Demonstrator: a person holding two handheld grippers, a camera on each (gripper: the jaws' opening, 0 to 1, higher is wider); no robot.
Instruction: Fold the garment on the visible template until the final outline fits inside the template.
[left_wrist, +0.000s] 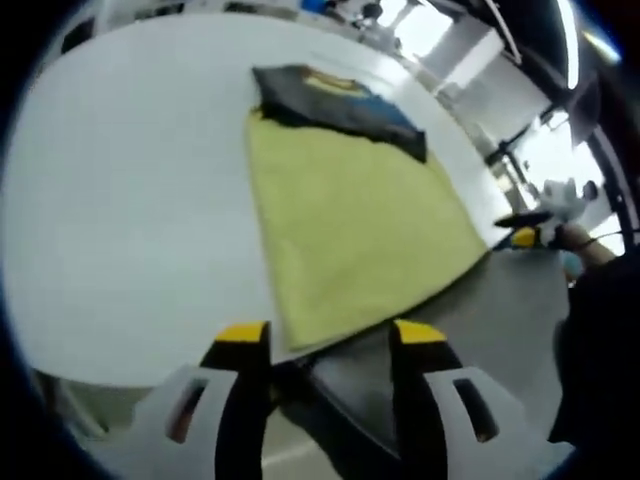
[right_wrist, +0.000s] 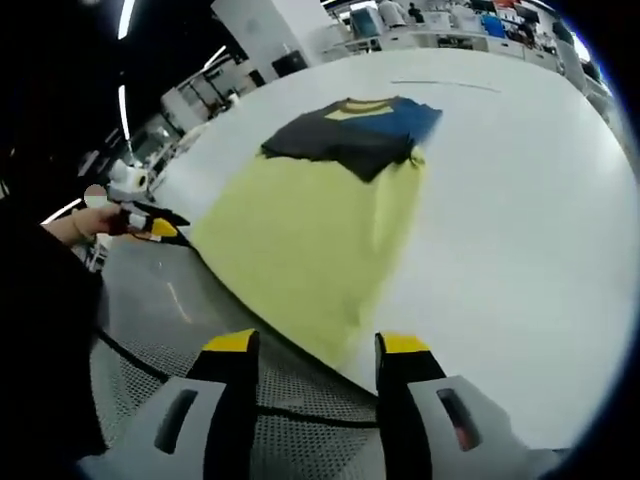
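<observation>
A yellow-green template (left_wrist: 360, 230) (right_wrist: 310, 240) lies flat on the white table (left_wrist: 130, 200) (right_wrist: 500, 200), reaching to the near edge. At its far end a dark garment (left_wrist: 340, 105) (right_wrist: 350, 135) with a yellow and blue print lies bunched, overlapping the template's far edge. My left gripper (left_wrist: 330, 335) hovers open over the template's near edge with nothing between its yellow-tipped jaws. My right gripper (right_wrist: 318, 345) is likewise open and empty at the template's near corner. In each view the other gripper (left_wrist: 522, 236) (right_wrist: 150, 226) appears at the side, held by a hand off the table's edge.
The table's near edge runs just in front of both grippers, with grey floor (left_wrist: 520, 310) beyond it. A grey mesh surface (right_wrist: 300, 400) with a dark cable sits below the right gripper. Desks and lit shelving stand in the background.
</observation>
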